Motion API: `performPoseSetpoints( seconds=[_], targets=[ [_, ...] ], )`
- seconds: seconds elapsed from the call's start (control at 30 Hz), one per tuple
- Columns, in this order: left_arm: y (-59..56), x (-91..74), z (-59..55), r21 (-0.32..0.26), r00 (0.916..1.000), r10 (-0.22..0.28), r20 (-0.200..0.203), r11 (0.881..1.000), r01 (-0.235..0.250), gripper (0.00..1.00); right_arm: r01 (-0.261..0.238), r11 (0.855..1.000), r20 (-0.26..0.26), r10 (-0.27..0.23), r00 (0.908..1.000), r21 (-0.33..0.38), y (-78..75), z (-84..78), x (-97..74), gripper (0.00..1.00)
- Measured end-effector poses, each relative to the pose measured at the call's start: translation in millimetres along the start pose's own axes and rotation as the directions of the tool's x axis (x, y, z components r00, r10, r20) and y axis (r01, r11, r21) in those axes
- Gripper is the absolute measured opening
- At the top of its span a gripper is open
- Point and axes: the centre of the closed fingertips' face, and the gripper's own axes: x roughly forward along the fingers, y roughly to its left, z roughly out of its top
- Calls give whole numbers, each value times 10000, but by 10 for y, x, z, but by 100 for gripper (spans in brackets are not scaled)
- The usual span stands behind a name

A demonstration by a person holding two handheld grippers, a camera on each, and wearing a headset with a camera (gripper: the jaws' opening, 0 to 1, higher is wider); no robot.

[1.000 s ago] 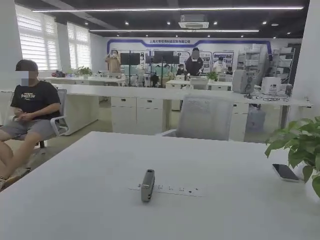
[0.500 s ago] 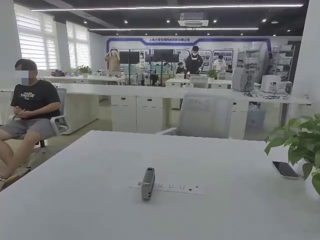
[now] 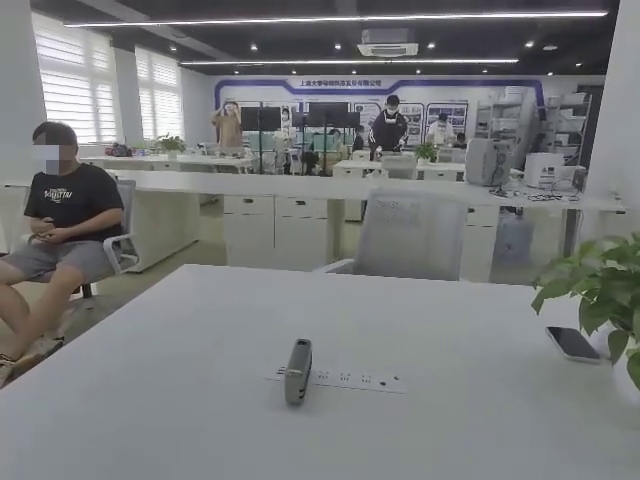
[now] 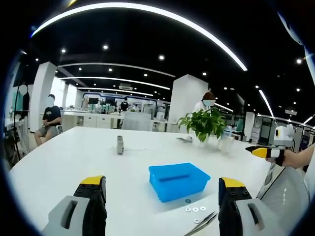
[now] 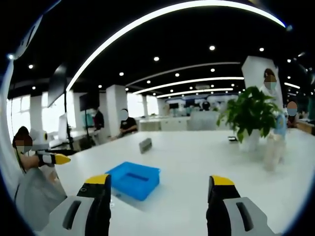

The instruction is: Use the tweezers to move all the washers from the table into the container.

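Moved: nothing on the table (image 3: pixel 150 400) since a second ago; the headset's view alone has drifted slightly.
Left gripper (image 4: pixel 162 182): jaws wide apart, empty, above the table.
Right gripper (image 5: pixel 159 180): jaws likewise spread, holding nothing.
Container (image 4: pixel 179 179): blue, open-topped, on the table between the left jaws in the left gripper view; at 7 o'clock in the right gripper view.
Washers (image 4: pixel 195 209): a small cluster on the table at the container's 5 o'clock, near it, one a little closer.
Tweezers (image 4: pixel 202 223): flat on the table, just past the washers at 5 o'clock, untouched.
Head view: grey device (image 3: pixel 296 371) on a power strip (image 3: pixel 350 379) at 6 o'clock; phone (image 3: pixel 572 344) and plant (image 3: pixel 600 285) at 3 o'clock.
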Motion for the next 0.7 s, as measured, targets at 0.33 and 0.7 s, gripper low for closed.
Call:
performPoseSetpoints(
  seconds=[0.33, 0.7],
  targets=[
    [-65, 11, -76, 428, 9983, -254, -518, 9987, 276, 95, 80, 9999, 49, -80, 10000, 91, -26, 9, -9, 81],
    [-58, -11, -113, 462, 9953, -330, -913, 9982, 374, 94, 35, 9999, -248, -32, 9997, 106, -11, -17, -7, 85]
  ],
)
